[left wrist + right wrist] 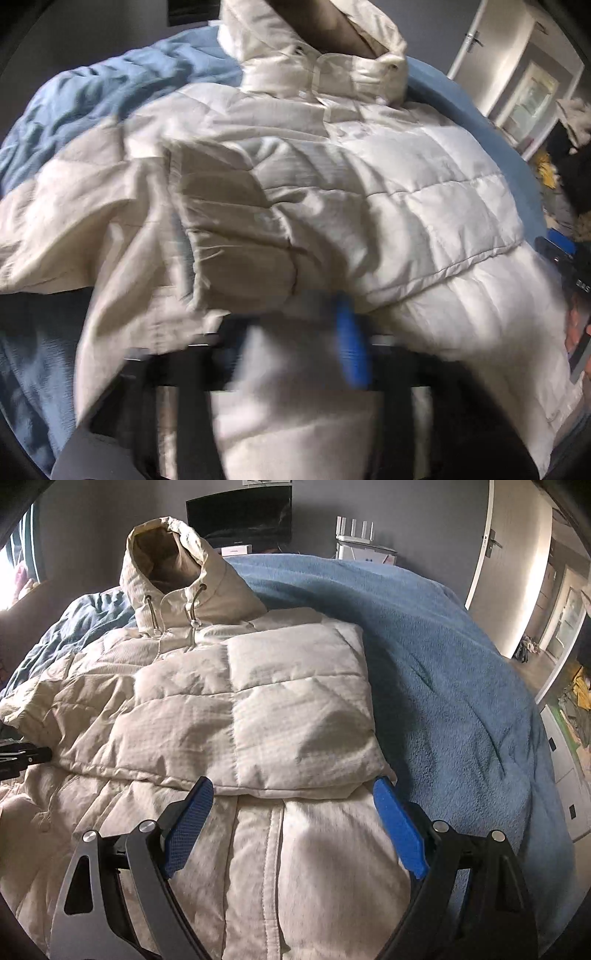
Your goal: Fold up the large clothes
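Note:
A cream hooded puffer jacket (pixel 229 716) lies front up on a blue blanket (pixel 443 672), hood (pixel 173 565) at the far end. One sleeve is folded across the chest. My right gripper (pixel 293 794) is open above the jacket's lower front, the jacket between its blue pads (pixel 399 827) without contact. In the blurred left wrist view the jacket (pixel 369 184) fills the frame. My left gripper (pixel 295 332) has jacket fabric bunched between its blue pads (pixel 351 347); it looks shut on that fabric. The left gripper's black tip shows at the left edge of the right view (pixel 22 757).
The blue blanket (pixel 85 99) covers the bed around the jacket. A dark screen (pixel 240 517) and a white router (pixel 354 531) stand against the far wall. A door (pixel 484 542) and cluttered floor (pixel 576 701) lie to the right.

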Available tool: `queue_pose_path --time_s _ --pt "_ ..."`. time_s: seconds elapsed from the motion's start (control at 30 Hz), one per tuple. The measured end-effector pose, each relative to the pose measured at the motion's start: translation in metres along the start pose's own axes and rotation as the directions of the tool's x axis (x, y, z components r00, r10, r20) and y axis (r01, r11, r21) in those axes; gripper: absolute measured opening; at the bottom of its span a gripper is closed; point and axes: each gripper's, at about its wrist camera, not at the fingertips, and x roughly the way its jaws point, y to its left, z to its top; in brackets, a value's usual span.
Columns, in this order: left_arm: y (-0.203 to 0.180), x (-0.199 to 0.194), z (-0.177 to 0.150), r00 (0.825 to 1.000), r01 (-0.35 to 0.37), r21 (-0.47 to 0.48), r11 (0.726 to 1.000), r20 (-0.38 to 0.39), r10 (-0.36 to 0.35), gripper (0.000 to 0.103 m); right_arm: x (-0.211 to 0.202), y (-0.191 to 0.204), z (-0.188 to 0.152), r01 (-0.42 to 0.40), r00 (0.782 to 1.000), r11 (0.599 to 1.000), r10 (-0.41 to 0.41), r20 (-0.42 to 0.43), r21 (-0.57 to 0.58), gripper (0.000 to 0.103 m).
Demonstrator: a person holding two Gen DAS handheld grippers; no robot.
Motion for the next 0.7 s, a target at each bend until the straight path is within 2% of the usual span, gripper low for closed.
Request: queue_pose_path --time_s 0.03,0.2,0.3,0.47,0.6,0.7 --pt "0.006 -0.005 -0.002 1.000 -0.014 -0.019 1.000 0.018 0.014 0.071 -0.001 0.000 0.000 -0.001 1.000 1.000 0.001 0.004 -0.004 0.084" --pt "0.034 -0.039 0.010 0.986 -0.085 -0.114 0.990 0.132 0.100 0.076 -0.002 0.005 0.006 -0.016 1.000 1.000 0.017 0.012 -0.012 0.084" --pt "0.029 -0.045 0.020 0.982 -0.065 -0.068 0.996 0.173 0.076 0.079 0.005 0.007 0.020 -0.031 0.999 0.999 0.031 0.018 -0.012 0.084" --pt "0.010 -0.022 0.031 0.988 0.009 0.015 1.000 0.151 -0.011 0.077 0.029 0.014 0.038 -0.064 0.998 0.998 0.064 0.013 -0.011 0.084" --pt "0.004 0.011 0.026 0.996 0.010 0.044 0.999 0.085 -0.014 0.072 0.062 0.016 0.040 -0.087 0.995 0.996 0.087 -0.053 0.014 0.084" --pt "0.003 0.031 0.019 0.999 -0.021 0.077 0.997 0.047 0.017 0.072 0.084 0.016 0.034 -0.086 0.990 0.996 0.088 -0.108 0.024 0.084"
